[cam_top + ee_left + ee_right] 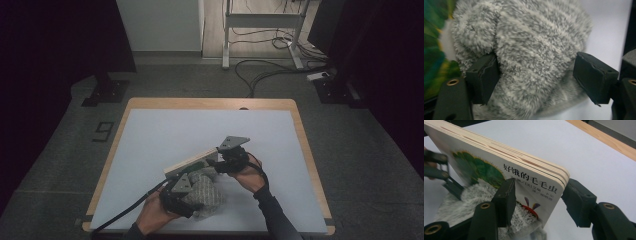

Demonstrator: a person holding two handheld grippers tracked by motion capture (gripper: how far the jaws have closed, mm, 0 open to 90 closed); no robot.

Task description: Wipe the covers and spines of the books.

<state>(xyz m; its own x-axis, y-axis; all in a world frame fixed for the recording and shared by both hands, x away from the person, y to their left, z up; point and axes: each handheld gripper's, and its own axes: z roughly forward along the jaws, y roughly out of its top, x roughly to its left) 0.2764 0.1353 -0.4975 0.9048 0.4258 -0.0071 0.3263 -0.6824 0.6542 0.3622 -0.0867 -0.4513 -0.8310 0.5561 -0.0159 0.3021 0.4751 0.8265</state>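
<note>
Two grippers work close together in the lower middle of the high view, over a white sheet (165,140) laid on a wooden table (300,125). The right gripper (537,202) is clamped on the edge of a thick board book (499,165), one jaw on the printed cover and the other at the page edges, holding it tilted up off the sheet. In the high view the book (192,162) runs as a pale strip from the right gripper (222,160) down toward the lower left. Under its lifted side lies a grey furry cloth (205,195), bunched into a heap.

The left gripper (536,77) has its jaws spread, with the furry cloth (524,50) bulging between them. Its left jaw rests against the fur, while the right jaw stands clear of it, so nothing is pinched yet. In the high view the left gripper (177,197) sits at the heap's left side.

The likely trouble is a shallow bite: if the jaws close on loose pile alone, the cloth could slide out when pulled. Pulling hard while the book's cover leans on the heap could also drag the book, and with a grip at one edge only it could twist or slip free.
</note>
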